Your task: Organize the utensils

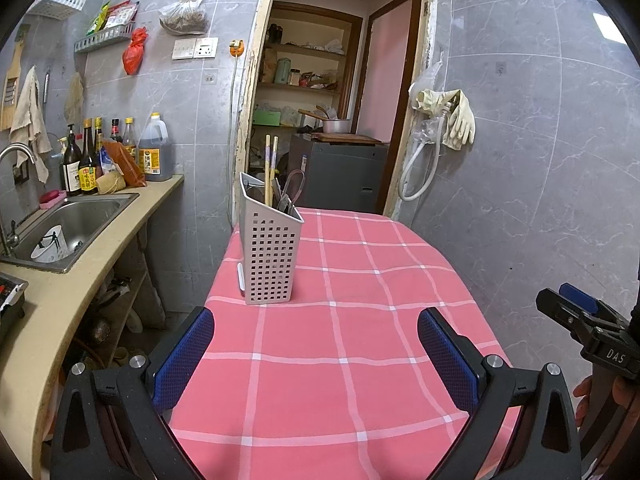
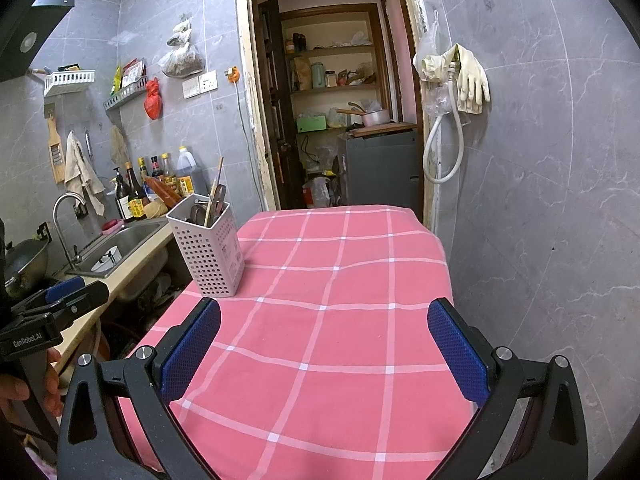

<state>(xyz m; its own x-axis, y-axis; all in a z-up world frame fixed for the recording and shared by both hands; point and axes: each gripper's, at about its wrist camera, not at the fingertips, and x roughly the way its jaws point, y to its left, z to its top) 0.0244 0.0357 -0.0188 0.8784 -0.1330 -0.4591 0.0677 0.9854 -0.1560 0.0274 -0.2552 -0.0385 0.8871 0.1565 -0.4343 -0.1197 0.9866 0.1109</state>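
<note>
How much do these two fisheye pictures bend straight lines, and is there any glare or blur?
Left wrist view: the doorframe and counter edge bow strongly, a bright glare patch sits on the wall tile, and the holder is sharp. Right wrist view: the same bowing, black corners, soft even light on the cloth, no motion blur.

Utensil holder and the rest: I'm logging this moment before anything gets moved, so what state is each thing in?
Utensil holder: upright on the tablecloth, near its left edge.
Chopsticks: standing in the holder, tips sticking out above the rim.
Tablecloth: spread flat, nothing else lying on it.
Left gripper: open, holding nothing.
Right gripper: open, holding nothing.
Cup: lying in the sink.
Doorway: open.
</note>
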